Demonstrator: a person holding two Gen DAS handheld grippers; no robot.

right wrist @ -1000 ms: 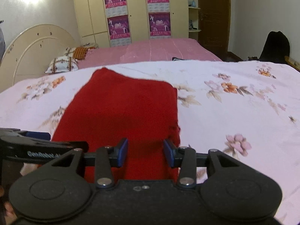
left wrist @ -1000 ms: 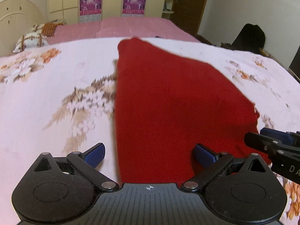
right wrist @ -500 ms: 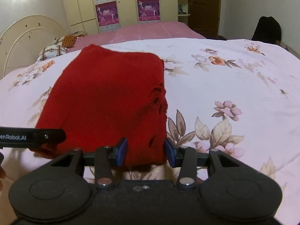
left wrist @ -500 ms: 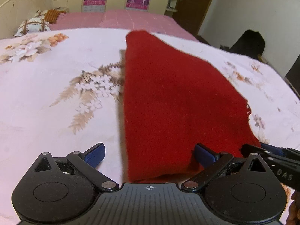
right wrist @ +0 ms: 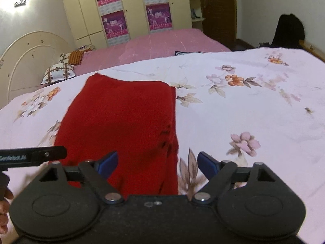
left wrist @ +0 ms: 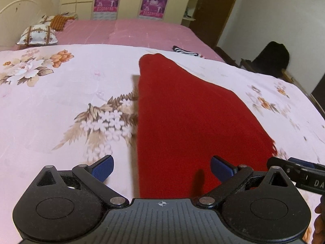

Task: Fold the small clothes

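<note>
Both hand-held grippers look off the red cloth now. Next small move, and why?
Probably bring both down to the near edge of the red garment to pinch it for another fold. The left hand-held gripper is open, the right hand-held gripper is opening, neither pressing the cloth, which lies long and flat on the floral bedspread.

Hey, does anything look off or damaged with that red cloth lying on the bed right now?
Yes. The red knit cloth has small holes and frayed threads along its right edge, near the front corner. Otherwise it lies flat and folded on the floral bedsheet, with neither tool gripping it.
</note>
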